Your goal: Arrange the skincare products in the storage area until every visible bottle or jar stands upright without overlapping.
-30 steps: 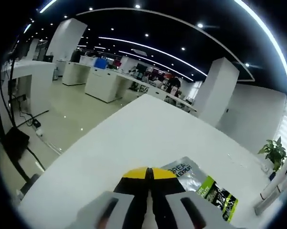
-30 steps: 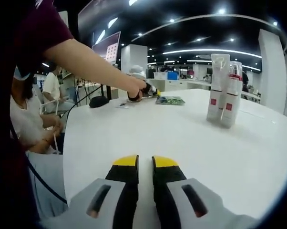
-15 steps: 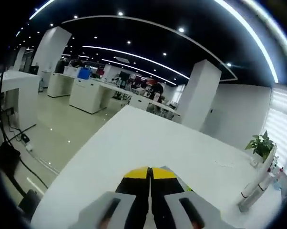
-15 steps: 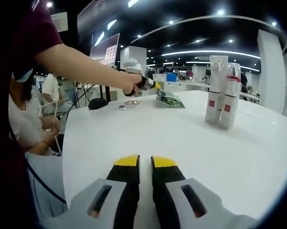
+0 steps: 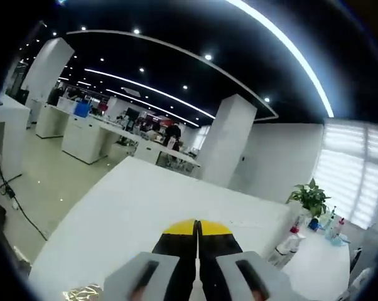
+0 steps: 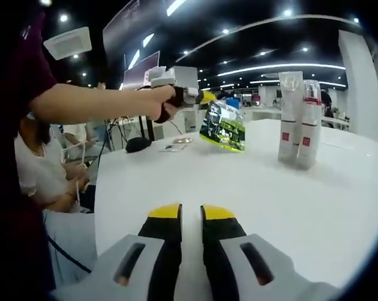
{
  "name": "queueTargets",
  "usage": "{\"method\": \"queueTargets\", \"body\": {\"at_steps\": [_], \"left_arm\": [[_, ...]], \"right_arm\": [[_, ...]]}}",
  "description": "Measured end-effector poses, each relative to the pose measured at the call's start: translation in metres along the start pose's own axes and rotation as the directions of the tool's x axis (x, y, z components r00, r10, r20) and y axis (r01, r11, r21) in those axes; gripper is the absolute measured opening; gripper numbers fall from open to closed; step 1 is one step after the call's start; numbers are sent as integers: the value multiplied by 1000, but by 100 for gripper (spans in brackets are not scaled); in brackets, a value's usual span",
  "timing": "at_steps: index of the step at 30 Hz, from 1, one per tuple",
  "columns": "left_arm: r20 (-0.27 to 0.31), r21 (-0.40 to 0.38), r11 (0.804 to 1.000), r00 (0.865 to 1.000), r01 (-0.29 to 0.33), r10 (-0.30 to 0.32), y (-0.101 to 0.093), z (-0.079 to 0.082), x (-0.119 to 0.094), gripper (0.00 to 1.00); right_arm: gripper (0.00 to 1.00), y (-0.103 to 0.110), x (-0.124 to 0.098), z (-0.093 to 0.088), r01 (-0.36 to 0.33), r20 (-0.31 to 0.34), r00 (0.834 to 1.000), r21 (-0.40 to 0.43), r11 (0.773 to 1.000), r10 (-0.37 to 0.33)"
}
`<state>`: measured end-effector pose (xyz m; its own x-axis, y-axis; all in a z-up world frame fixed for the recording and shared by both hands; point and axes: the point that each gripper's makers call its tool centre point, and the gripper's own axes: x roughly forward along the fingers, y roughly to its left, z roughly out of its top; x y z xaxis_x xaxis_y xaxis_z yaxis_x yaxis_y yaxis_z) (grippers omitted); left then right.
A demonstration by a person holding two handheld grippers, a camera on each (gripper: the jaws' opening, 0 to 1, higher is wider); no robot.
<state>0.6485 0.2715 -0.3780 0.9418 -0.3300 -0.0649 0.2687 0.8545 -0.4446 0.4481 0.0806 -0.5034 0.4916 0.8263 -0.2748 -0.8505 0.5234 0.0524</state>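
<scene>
In the right gripper view my left gripper (image 6: 206, 98) is held up above the white table (image 6: 270, 188), shut on the top edge of a silver and green skincare sachet (image 6: 223, 125) that hangs clear of the surface. Two white tubes (image 6: 289, 116) with red labels stand upright, close together, to the right of it. My right gripper (image 6: 190, 216) hovers low over the near table, its jaws a narrow gap apart with nothing between them. In the left gripper view the left gripper (image 5: 196, 227) has its jaws pressed together, a foil corner of the sachet (image 5: 82, 291) shows below, and the tubes (image 5: 288, 246) stand far right.
A person's bare arm (image 6: 95, 100) reaches across from the left, and another person sits beyond the table edge. A dark mouse-like object (image 6: 139, 144) and a small flat item (image 6: 174, 146) lie at the table's far side. A potted plant (image 5: 311, 197) stands past the tubes.
The left gripper has lifted the sachet off the table, and it now hangs in the air. The left gripper view has tilted upward. The right gripper has stayed in place.
</scene>
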Motion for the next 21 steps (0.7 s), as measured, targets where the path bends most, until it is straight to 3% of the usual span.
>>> {"method": "queueTargets", "body": {"at_steps": [4,7,9,11,15,18,21], "left_arm": [[-2,33,998,999,51,-51,-32,-7,-16,0],[-25,54,993,994,106,-105,-60,-23,-31,0],[-59,94,987,990,130,-125,-74,-34,-39,0],[-56,87,984,987,153,-149,-86,-37,-47,0],[-58,120,970,977,212,-206,-110,-42,-62,0],[-62,123,963,970,239,-233,-121,-46,-72,0],[-59,113,957,963,267,-262,-129,-50,-82,0]], "right_arm": [[20,-1,-2,6,-2,27,1000,13,1000,1],[35,-9,-3,16,-5,67,998,152,988,-5],[45,-14,-4,25,-21,104,995,237,971,-4],[52,-22,-6,35,-43,150,989,327,944,-7],[61,-35,-9,48,-40,175,984,329,943,-20],[76,-45,-3,52,-61,156,988,392,918,0],[82,-49,4,61,-87,165,986,370,925,27]]}}
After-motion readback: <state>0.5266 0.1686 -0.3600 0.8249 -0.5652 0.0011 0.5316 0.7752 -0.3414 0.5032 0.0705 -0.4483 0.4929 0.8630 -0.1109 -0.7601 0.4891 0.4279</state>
